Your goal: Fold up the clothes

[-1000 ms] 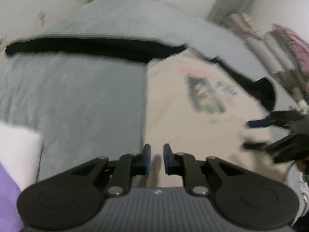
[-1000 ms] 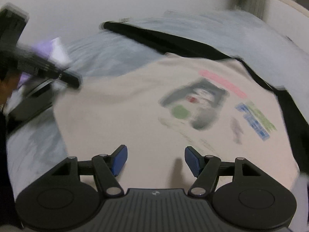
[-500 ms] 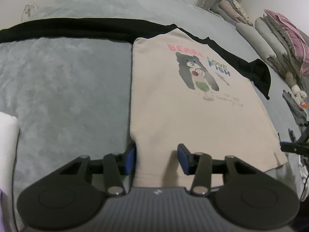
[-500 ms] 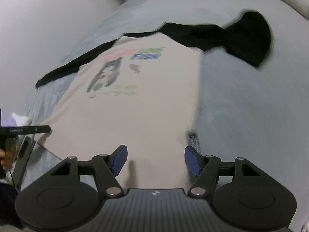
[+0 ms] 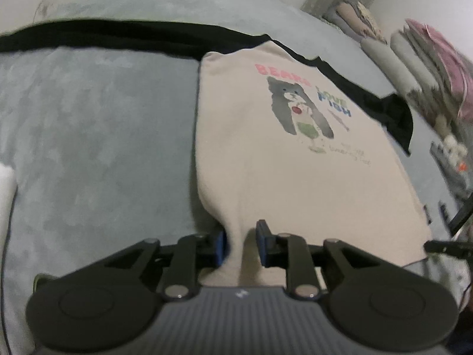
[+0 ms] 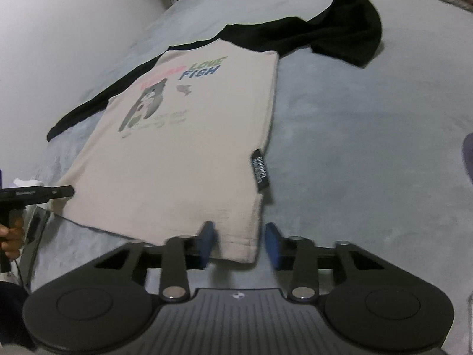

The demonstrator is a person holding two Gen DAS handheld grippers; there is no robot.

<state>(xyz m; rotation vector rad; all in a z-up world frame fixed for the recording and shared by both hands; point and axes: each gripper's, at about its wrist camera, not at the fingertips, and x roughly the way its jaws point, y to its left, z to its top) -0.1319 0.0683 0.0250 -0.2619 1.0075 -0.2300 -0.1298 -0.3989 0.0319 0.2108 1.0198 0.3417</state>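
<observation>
A beige shirt (image 5: 266, 162) with a bear print and black sleeves lies flat on the grey bed cover (image 5: 88, 133). My left gripper (image 5: 241, 244) is at its near left hem corner. The jaws are closing and the cloth is gathered into a narrow neck between the pads. In the right wrist view my right gripper (image 6: 240, 244) straddles the near right hem corner of the shirt (image 6: 177, 153). Its jaws are closing, and the cloth between them lies flat with a gap at the right pad. A black label (image 6: 260, 170) sits on that side seam.
One long black sleeve (image 5: 103, 37) stretches left across the bed; the other (image 6: 340, 35) lies bunched at the far right. Rolled bedding and pillows (image 5: 428, 53) line the right side. A white item (image 5: 6, 183) sits at the left edge. A hand (image 6: 11, 236) holds the left gripper.
The left gripper came down onto the left hem corner and narrowed its jaws on it, bunching the cloth. The right gripper swung from over the print to the right hem corner, jaws narrowing.
</observation>
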